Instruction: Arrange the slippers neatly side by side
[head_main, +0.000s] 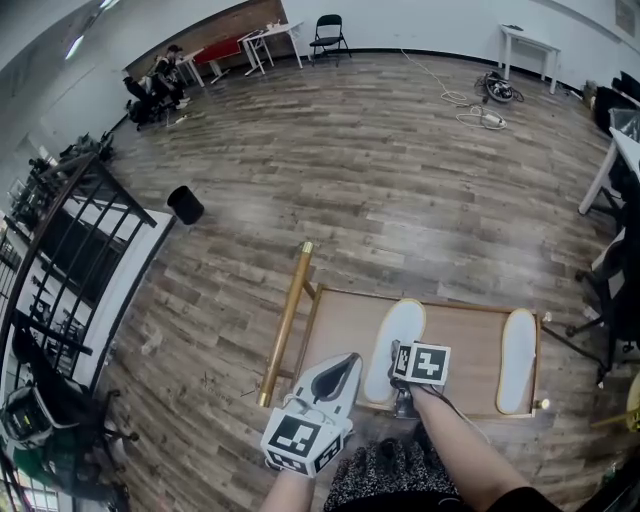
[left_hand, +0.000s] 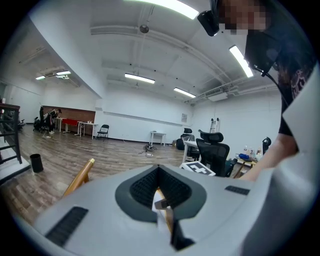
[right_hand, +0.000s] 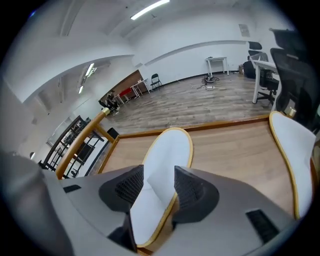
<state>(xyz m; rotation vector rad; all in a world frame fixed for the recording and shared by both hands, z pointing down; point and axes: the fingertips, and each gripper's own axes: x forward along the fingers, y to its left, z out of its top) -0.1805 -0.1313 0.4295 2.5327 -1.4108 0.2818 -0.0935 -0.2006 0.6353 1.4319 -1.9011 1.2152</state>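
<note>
A low wooden table (head_main: 465, 345) sits at about 5 o'clock in the head view, on a plank floor (head_main: 400, 180). A slanted wooden handle rail (head_main: 288, 320) stands along the table's 9 o'clock side. Two white slippers with yellow edging lie flat on the top, well apart. The first slipper (head_main: 400, 330) is near the 9 o'clock side, its toe leaning a little toward 1 o'clock. The second slipper (head_main: 518, 355) lies along the 3 o'clock edge with its toe at 12 o'clock. Bare wood shows between the two. The right gripper (right_hand: 159, 172) points steeply down over the heel end of the first slipper. Its jaws stand wide apart with the white sole showing in the gap, and the pads do not visibly press on it. In the right gripper view, the second slipper appears at 3 o'clock. The left gripper (left_hand: 159, 169) is held just off the table's near 9 o'clock corner, at about 8 o'clock from the right one. It points almost level, with its jaws closed tip to tip on nothing. A black bin (head_main: 185, 204) stands on the floor at 10 o'clock from the table, beside a black metal rack (head_main: 70, 250).
</note>
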